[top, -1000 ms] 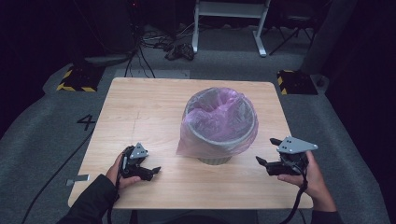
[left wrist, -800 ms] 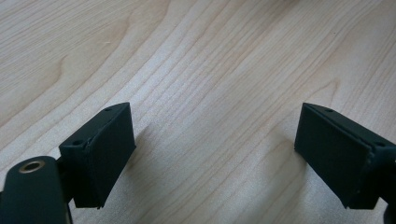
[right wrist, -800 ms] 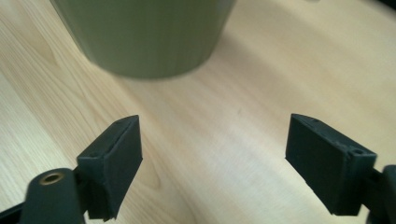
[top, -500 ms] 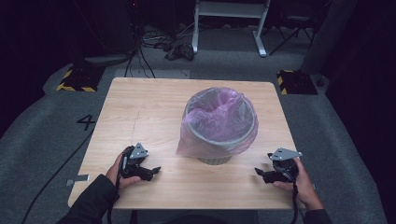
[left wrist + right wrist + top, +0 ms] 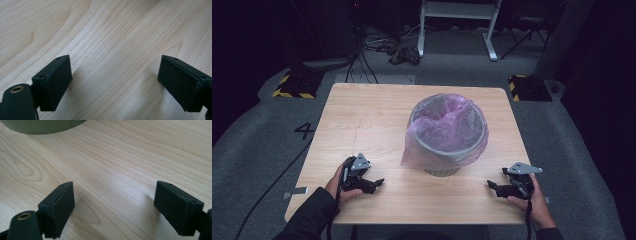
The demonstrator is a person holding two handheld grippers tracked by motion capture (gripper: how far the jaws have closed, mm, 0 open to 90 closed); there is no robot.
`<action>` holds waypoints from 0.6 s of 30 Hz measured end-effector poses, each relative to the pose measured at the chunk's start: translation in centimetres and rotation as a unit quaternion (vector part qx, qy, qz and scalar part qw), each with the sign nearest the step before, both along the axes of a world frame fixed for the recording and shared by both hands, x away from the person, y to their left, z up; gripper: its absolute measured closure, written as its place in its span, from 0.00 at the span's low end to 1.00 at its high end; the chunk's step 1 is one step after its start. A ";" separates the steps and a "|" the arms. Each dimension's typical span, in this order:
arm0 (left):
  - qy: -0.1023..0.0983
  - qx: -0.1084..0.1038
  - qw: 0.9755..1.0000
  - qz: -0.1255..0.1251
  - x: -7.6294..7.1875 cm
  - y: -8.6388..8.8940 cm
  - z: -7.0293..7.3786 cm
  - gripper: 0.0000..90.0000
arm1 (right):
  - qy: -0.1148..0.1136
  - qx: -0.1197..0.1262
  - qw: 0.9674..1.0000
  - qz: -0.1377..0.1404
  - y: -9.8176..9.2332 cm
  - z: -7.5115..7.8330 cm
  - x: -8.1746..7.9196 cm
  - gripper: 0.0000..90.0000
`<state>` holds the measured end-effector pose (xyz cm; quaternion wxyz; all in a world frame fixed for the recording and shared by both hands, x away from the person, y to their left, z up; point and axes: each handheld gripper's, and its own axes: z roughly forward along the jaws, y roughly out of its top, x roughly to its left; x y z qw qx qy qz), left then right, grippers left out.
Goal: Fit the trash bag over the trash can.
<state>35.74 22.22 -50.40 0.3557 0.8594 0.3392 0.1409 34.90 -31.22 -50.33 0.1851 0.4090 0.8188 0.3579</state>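
While a grey bin [image 5: 447, 150] lined with a pink plastic bag [image 5: 439, 127] stands right of the middle of the wooden table [image 5: 362, 120], the left gripper [image 5: 373, 184] rests low on the near left part of the tabletop, well apart from the bin, its jaws spread wide with nothing but bare wood grain between them. At the near right edge, the right gripper [image 5: 493, 187] lies just as low, jaws equally wide and holding nothing, pointed toward the bin, whose curved base [image 5: 42, 126] shows at the top of the right gripper view.
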 end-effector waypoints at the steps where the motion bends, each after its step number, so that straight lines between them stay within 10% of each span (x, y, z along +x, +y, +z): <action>1: 0.000 0.000 1.000 0.000 0.0 0.0 0.0 0.13 | 0.001 0.000 1.000 -0.002 0.0 0.0 0.0 0.17; 18: 0.002 -0.001 1.000 0.000 0.1 0.0 0.0 0.12 | 0.002 -0.002 1.000 -0.007 0.0 0.0 0.1 0.15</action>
